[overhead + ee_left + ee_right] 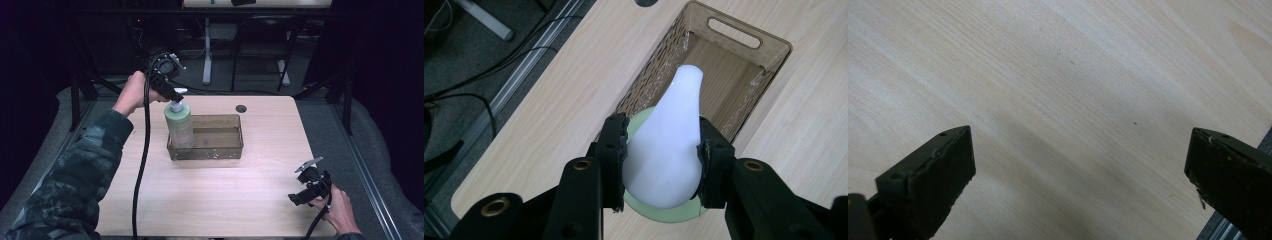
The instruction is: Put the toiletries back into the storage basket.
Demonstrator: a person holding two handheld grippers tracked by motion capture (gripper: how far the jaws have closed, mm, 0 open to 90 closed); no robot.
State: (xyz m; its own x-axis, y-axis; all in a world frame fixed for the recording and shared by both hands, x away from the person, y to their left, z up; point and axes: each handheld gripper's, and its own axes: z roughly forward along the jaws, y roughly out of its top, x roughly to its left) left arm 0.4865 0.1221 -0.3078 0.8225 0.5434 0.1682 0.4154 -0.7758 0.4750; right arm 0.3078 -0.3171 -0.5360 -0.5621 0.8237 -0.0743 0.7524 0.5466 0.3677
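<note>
Jaws on pump bottle (666,155) (pale wooden table (240,195), dark room)

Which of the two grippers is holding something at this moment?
The left gripper: its jaws clamp the white pump head of the green bottle. The right gripper has open jaws above bare table.

I see bare desk (225,200) across the lower frame; only the basket (220,150) and bottle (179,125) block the centre
</note>
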